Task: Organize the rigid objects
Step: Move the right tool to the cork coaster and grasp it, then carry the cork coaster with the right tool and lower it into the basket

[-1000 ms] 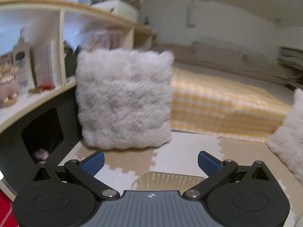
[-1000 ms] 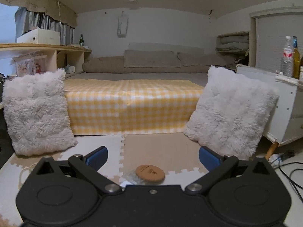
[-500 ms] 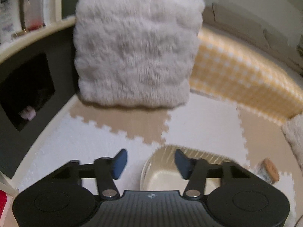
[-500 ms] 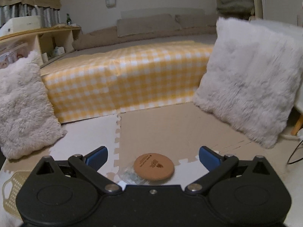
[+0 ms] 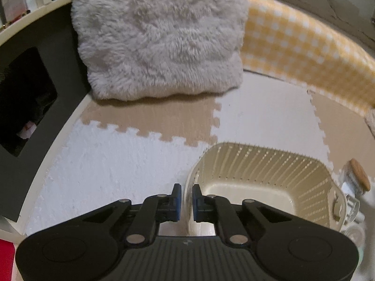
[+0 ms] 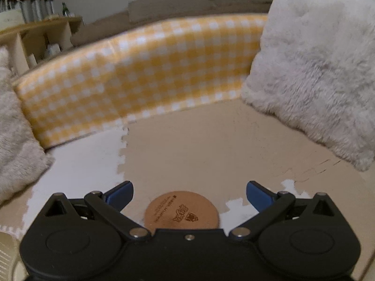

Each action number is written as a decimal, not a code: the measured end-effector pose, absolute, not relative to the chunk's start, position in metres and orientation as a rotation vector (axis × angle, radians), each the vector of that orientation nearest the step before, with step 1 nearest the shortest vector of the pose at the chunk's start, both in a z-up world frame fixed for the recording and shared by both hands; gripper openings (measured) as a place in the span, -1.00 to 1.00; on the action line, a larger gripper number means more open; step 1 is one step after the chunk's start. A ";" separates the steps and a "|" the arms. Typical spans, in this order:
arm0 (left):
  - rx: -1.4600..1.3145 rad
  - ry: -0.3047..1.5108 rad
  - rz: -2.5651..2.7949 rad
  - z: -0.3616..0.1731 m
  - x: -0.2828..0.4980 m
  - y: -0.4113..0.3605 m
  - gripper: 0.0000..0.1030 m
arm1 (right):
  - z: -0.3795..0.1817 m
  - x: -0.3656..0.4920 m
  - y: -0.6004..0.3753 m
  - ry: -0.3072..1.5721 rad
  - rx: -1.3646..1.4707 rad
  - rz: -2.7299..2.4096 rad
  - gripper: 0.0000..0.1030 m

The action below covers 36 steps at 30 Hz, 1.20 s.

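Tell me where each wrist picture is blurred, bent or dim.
Left wrist view: fisheye bends the yellow checked cover into an arc; the cork-lidded glass jar at the right edge is smeared, the cream slotted plastic basket sharp. Right wrist view: the cover and fluffy white cushion are motion-soft, the round cork lid crisper; dim warm light, dark corners.

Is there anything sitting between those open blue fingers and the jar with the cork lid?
Nothing visible. The right gripper is open, and the cork lid of the jar lies just in front, between its fingers, with only bare foam mat around it. The jar's body is hidden beneath the gripper.
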<state>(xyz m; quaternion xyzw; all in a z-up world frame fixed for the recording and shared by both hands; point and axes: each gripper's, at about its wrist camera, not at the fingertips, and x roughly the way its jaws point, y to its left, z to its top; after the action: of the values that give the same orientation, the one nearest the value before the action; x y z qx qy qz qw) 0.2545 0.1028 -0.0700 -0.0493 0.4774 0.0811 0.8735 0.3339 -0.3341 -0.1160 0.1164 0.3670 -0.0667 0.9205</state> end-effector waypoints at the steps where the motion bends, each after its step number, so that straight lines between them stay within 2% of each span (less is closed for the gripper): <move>1: -0.095 1.006 0.165 -0.073 0.256 0.102 -0.85 | -0.122 0.339 -0.336 0.775 0.255 -0.132 1.00; 5: -0.069 1.028 0.166 -0.080 0.259 0.101 -0.90 | -0.144 0.352 -0.339 0.869 0.314 -0.102 1.00; 11: -0.068 1.025 0.167 -0.081 0.260 0.100 -0.90 | -0.161 0.360 -0.327 0.956 0.255 -0.029 1.00; 15: -0.078 1.026 0.163 -0.080 0.260 0.101 -0.90 | -0.164 0.363 -0.321 0.967 0.209 -0.030 1.00; 17: -0.080 1.026 0.160 -0.080 0.260 0.101 -0.90 | -0.164 0.361 -0.324 0.968 0.233 -0.031 0.90; 20: -0.081 1.026 0.158 -0.080 0.260 0.100 -0.91 | -0.163 0.362 -0.331 0.979 0.266 -0.020 0.90; 28: -0.075 1.025 0.153 -0.080 0.260 0.099 -0.91 | -0.152 0.354 -0.327 0.923 0.244 -0.039 0.89; 36: -0.066 1.025 0.148 -0.079 0.261 0.098 -0.91 | -0.104 0.337 -0.304 0.774 0.231 0.042 0.89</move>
<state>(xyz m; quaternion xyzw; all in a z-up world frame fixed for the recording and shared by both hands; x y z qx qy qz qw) 0.2606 0.0983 -0.0795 -0.0318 0.4898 0.0709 0.8684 0.3375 -0.3043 -0.1040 0.1123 0.3765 0.0204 0.9194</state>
